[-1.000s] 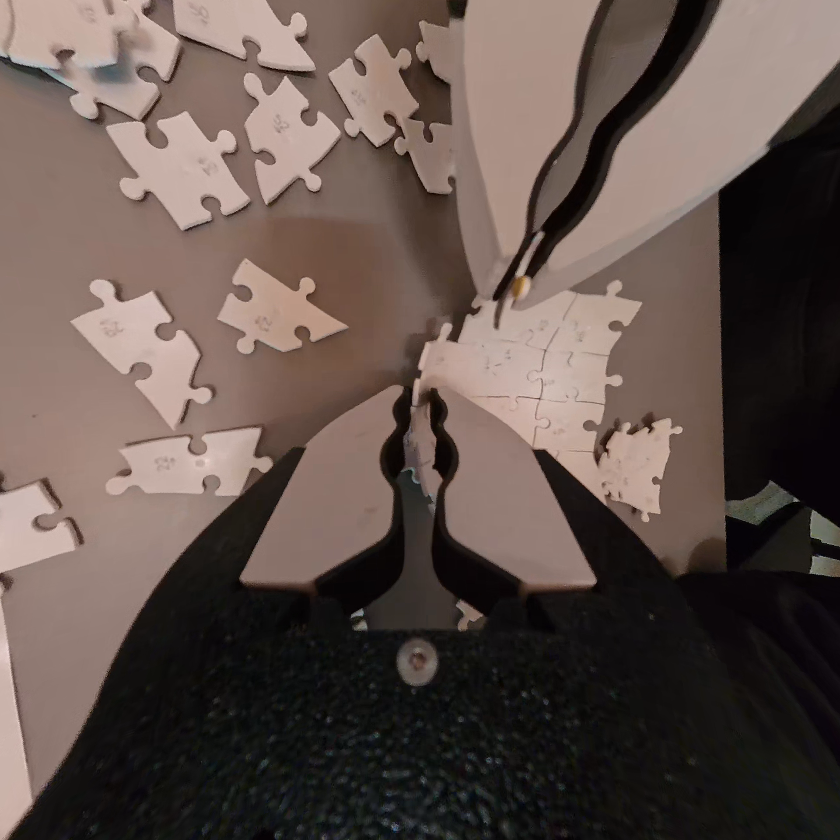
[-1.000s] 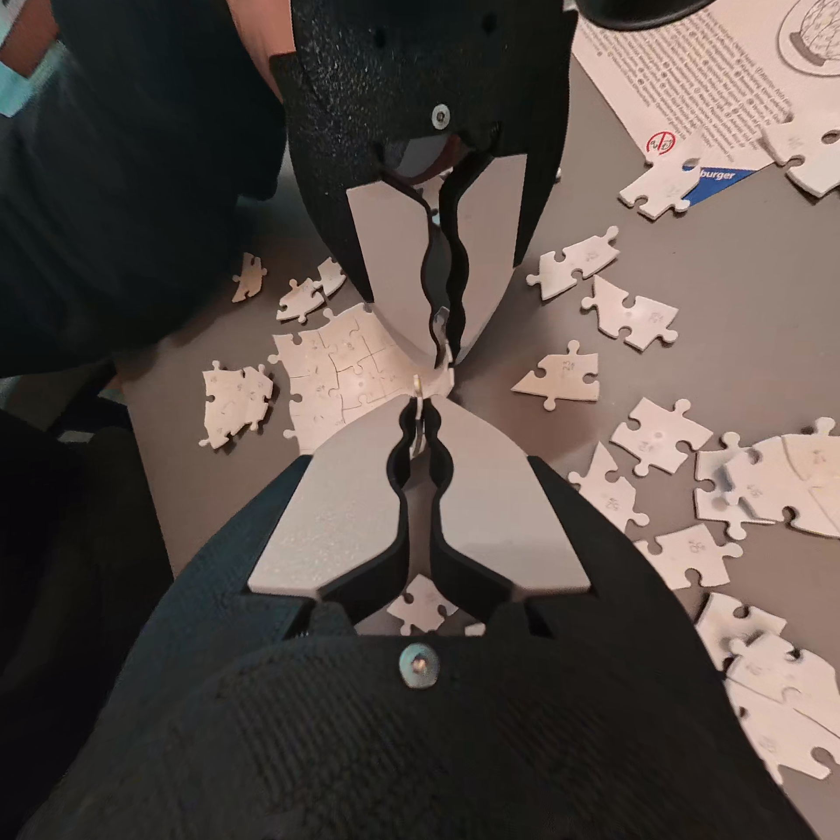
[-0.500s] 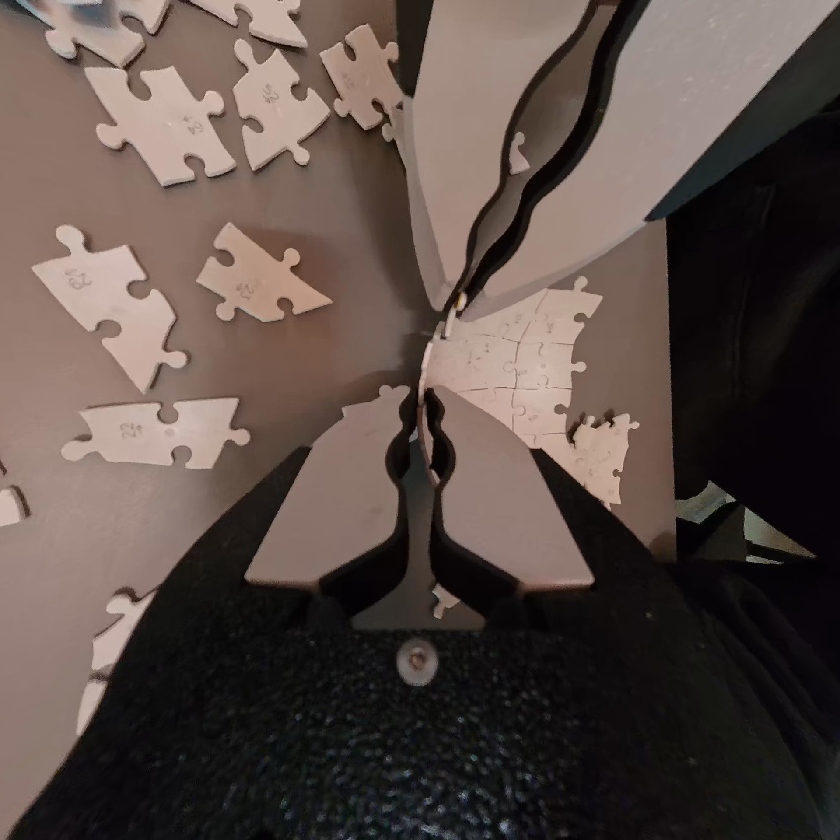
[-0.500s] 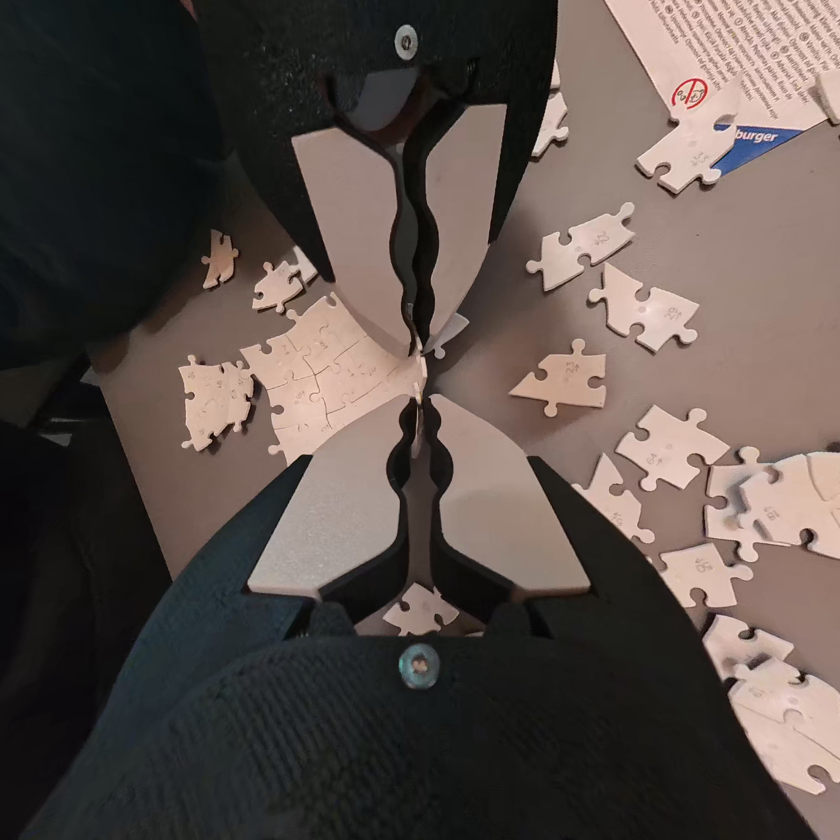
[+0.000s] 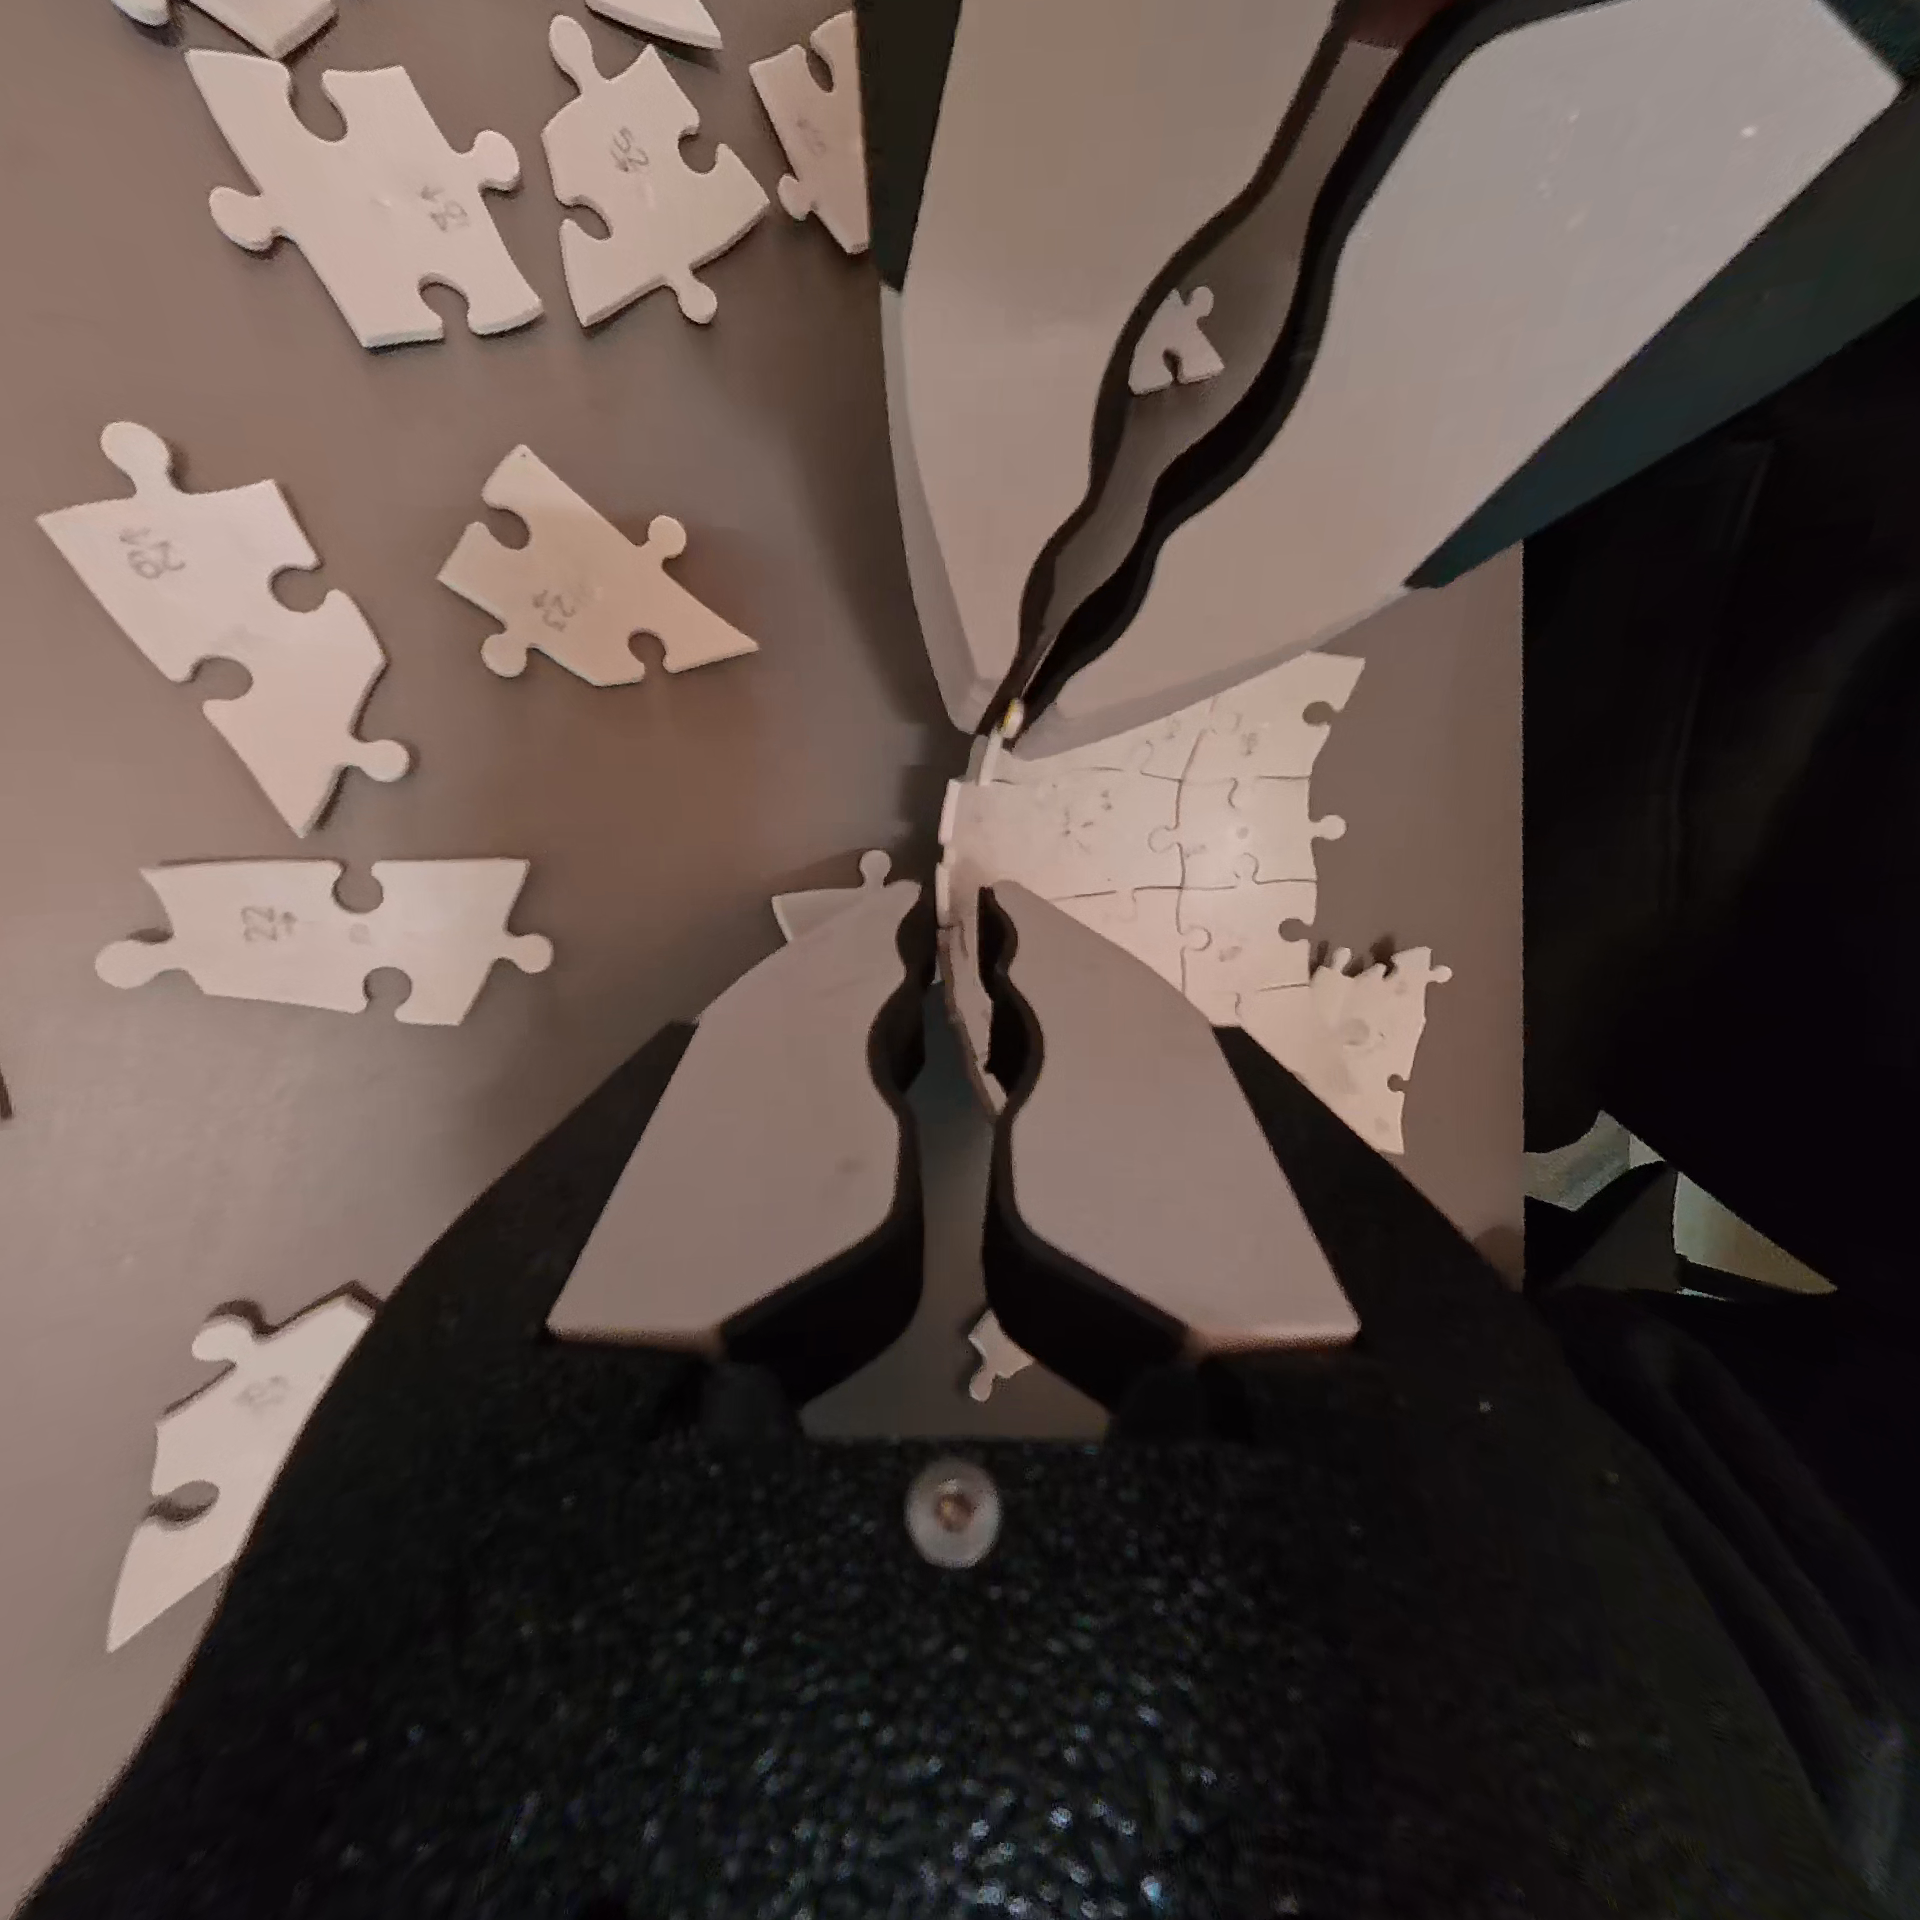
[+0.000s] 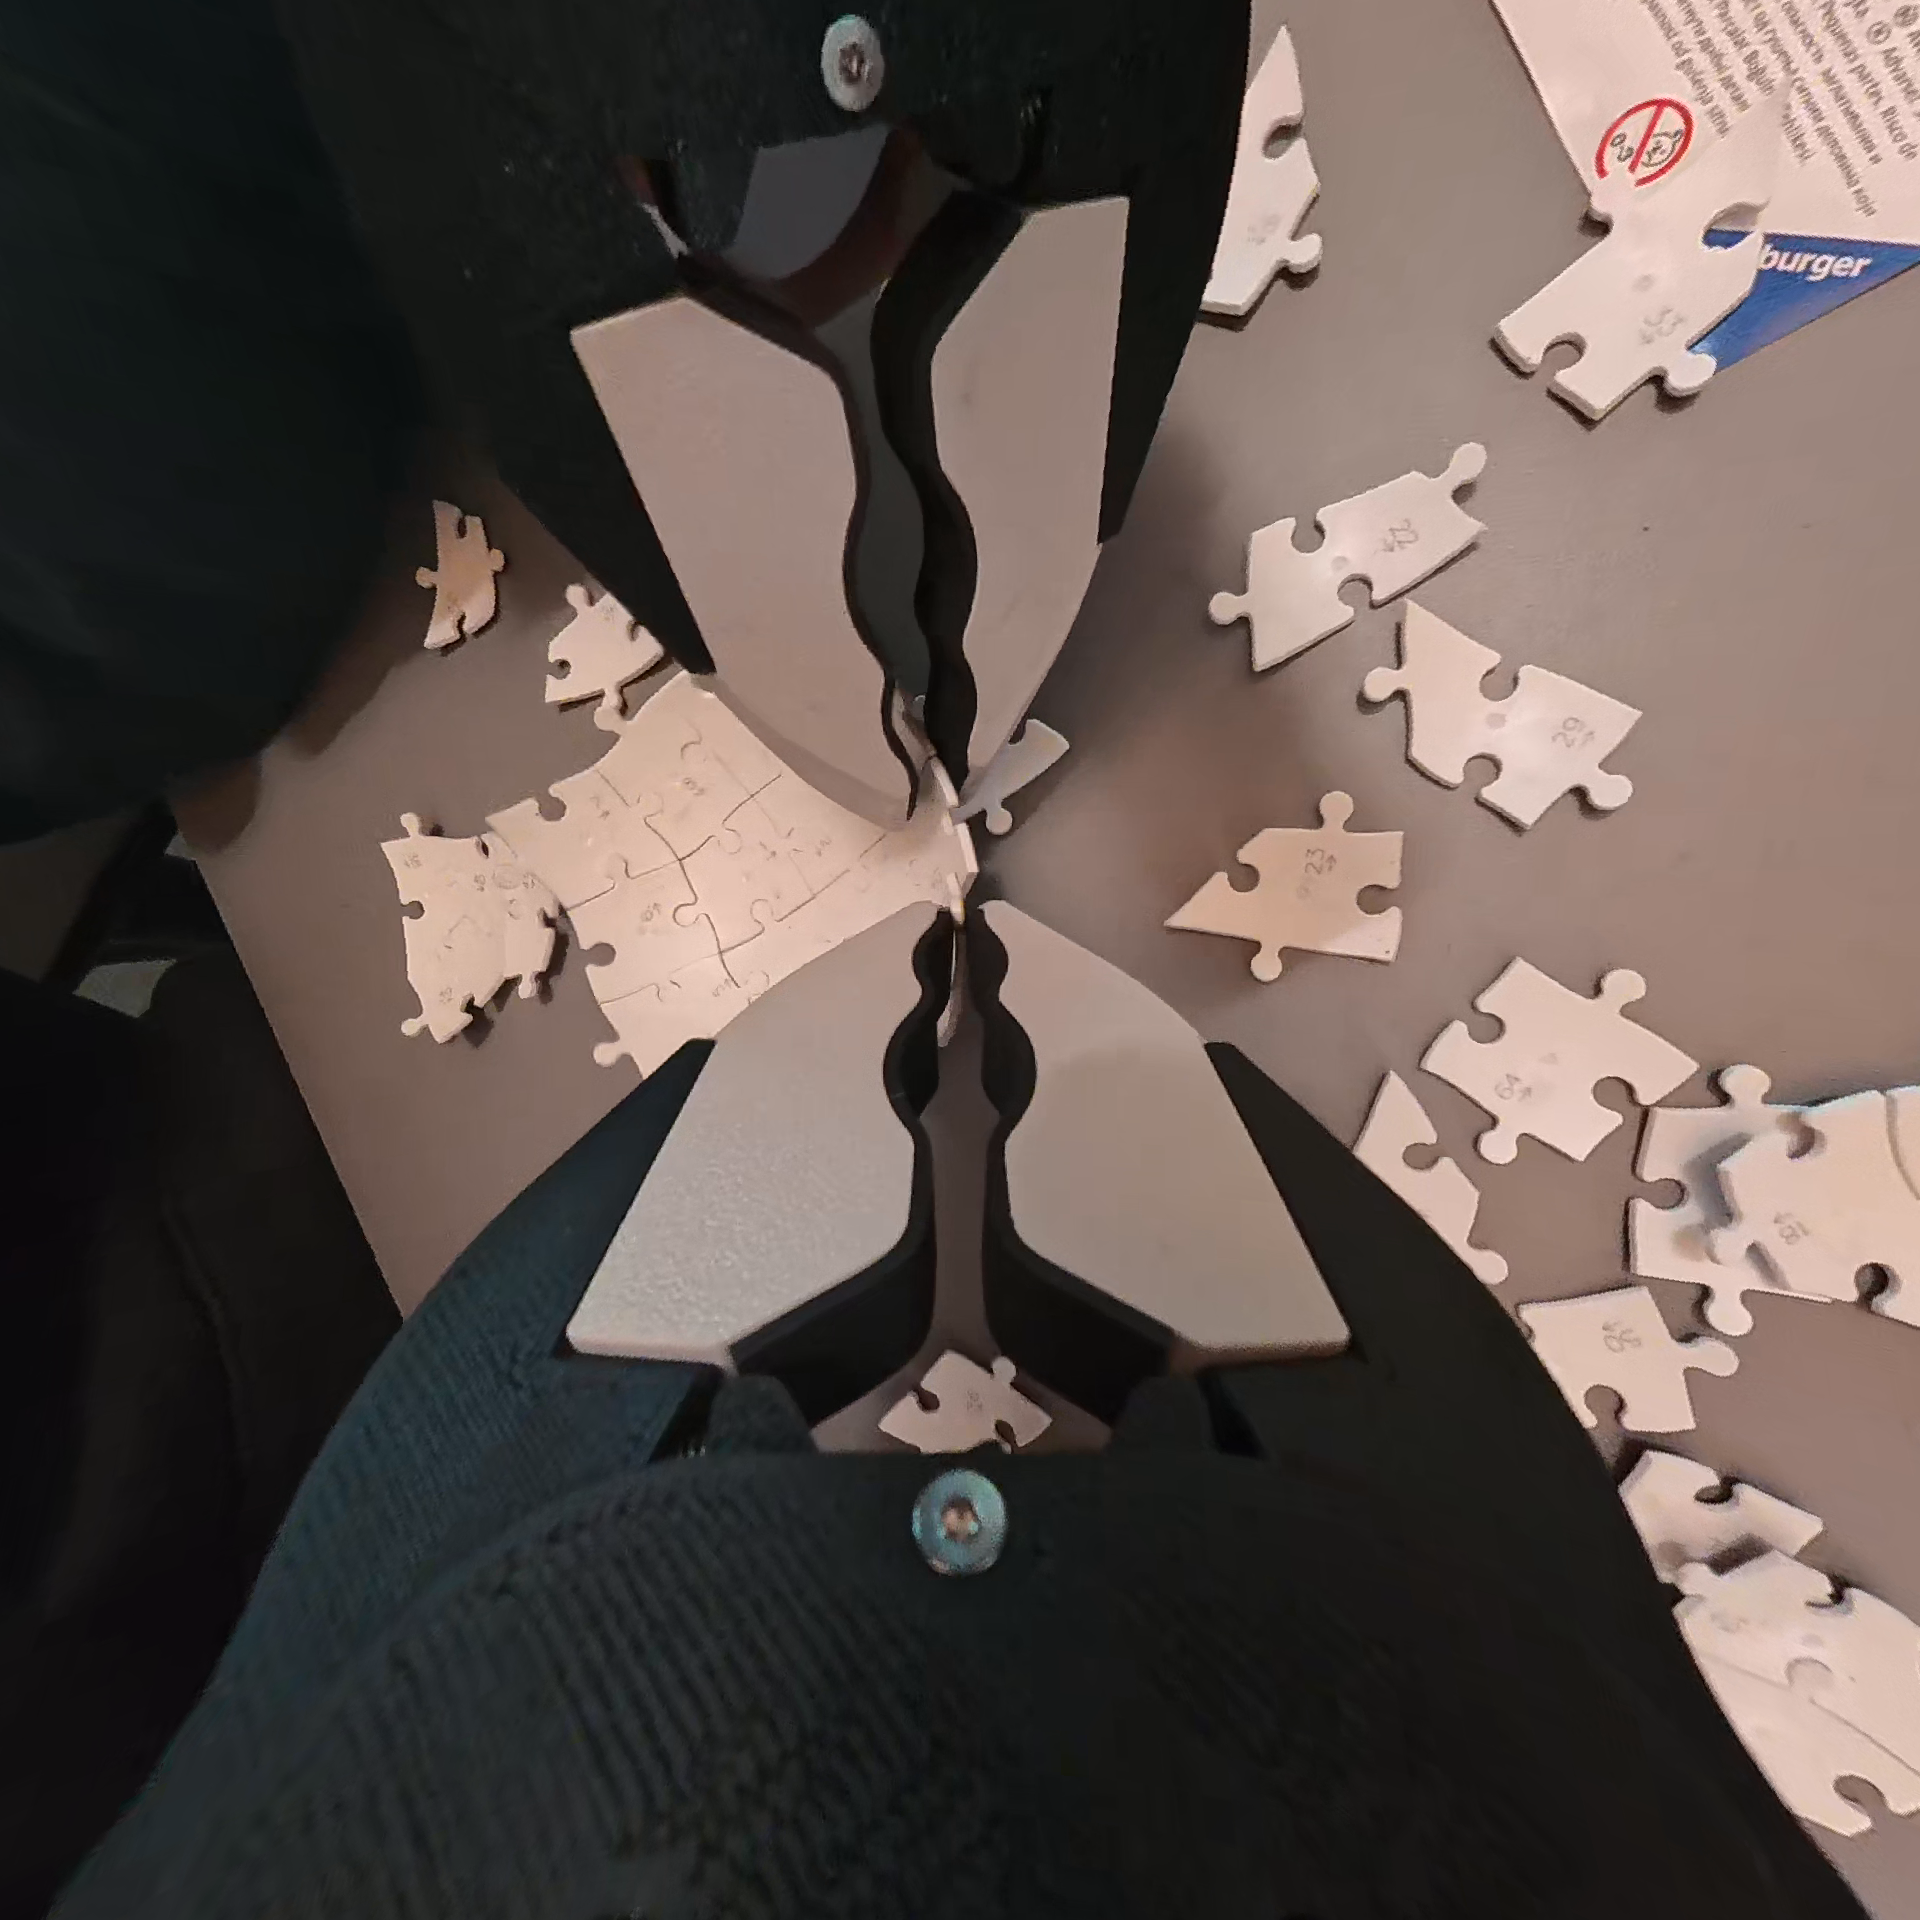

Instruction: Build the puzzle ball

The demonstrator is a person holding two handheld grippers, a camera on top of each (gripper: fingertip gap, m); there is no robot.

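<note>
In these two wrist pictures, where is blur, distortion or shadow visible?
Left wrist view: the black textured gripper body below is out of focus, and the white flat loose puzzle pieces look stretched toward the edges. Right wrist view: sharper; the grey table carries soft shadows beside the curved joined white puzzle panel.

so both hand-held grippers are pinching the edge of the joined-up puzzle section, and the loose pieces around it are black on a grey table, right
Not quite: the loose pieces are white, not black, as the right wrist view shows. The rest holds: both the left hand-held gripper and the right hand-held gripper pinch the edge of the joined-up puzzle section on the grey table.
</note>
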